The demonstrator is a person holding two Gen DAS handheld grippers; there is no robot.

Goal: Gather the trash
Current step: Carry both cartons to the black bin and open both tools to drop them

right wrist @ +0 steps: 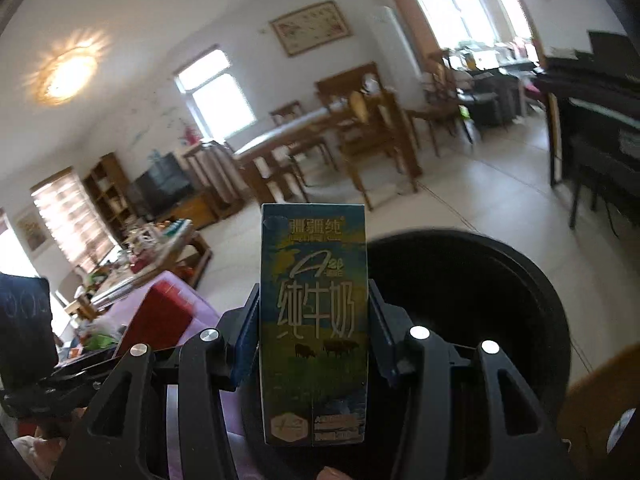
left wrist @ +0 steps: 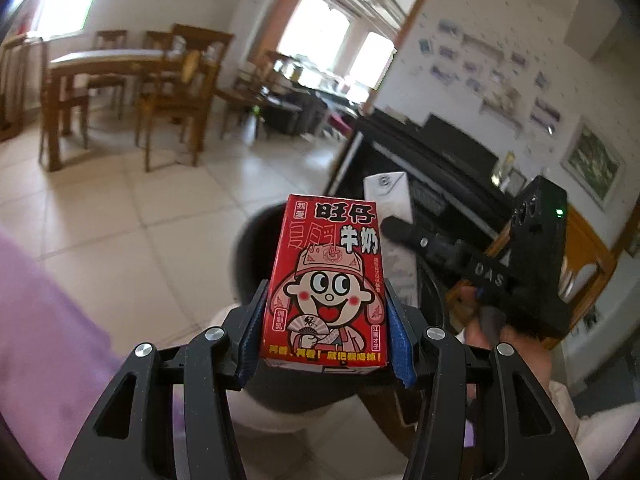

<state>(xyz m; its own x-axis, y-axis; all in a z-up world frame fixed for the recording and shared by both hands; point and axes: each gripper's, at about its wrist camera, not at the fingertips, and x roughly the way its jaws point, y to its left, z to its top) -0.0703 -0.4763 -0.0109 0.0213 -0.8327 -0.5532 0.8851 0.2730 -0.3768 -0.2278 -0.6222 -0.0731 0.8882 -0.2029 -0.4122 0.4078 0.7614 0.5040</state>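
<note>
Your left hand-held gripper (left wrist: pixel 324 320) clamps a red milk carton (left wrist: pixel 326 280); your right hand-held gripper (right wrist: pixel 314 328) clamps a green milk carton (right wrist: pixel 314 320). Both hang over the black bin (right wrist: pixel 480 300); dining chairs (left wrist: pixel 172 96) and piano (left wrist: pixel 440 160) stand beyond.

"旺仔牛奶" on red carton (left wrist: pixel 326 280); "纯牛奶" on green carton (right wrist: pixel 314 320).

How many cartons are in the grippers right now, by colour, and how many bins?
Red milk carton, in left gripper: 1
Blue-green milk carton, in right gripper: 1
Black bin: 1
Total: 3
</note>
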